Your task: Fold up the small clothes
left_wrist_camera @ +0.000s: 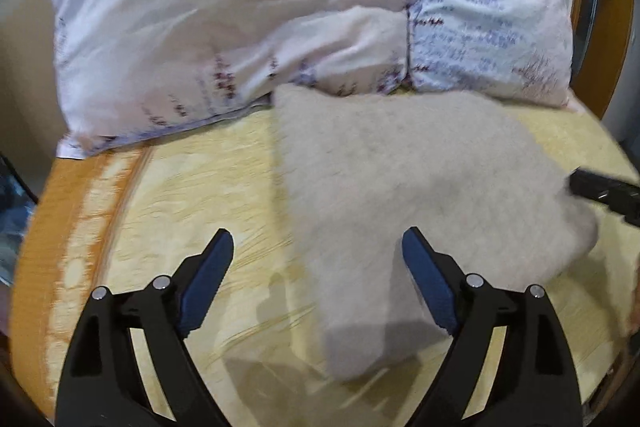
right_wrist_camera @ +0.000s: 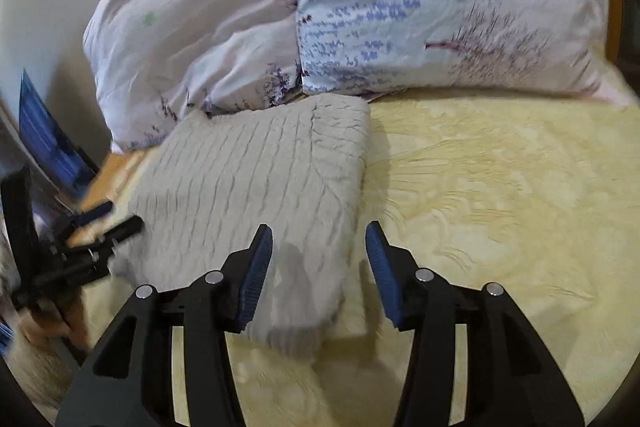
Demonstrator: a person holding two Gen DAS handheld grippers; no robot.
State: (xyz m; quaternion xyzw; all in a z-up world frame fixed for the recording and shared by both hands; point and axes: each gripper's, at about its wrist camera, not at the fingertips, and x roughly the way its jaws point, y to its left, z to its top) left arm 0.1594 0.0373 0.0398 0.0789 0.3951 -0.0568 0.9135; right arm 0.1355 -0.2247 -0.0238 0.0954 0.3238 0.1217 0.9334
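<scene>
A folded grey ribbed knit garment (right_wrist_camera: 256, 195) lies as a soft rectangle on the pale yellow embossed bedspread (right_wrist_camera: 500, 211), touching puffy printed pillows (right_wrist_camera: 400, 19). Both the left hand-held gripper (left_wrist_camera: 318, 247) and right hand-held gripper (right_wrist_camera: 319, 239) stand apart, holding nothing.

One knit (right_wrist_camera: 256, 195) is lying on one yellow bedspread (right_wrist_camera: 500, 207); two pillows (left_wrist_camera: 224, 27) (left_wrist_camera: 484, 19) are sitting behind it; two grippers (left_wrist_camera: 318, 247) (right_wrist_camera: 319, 239) are showing.
</scene>
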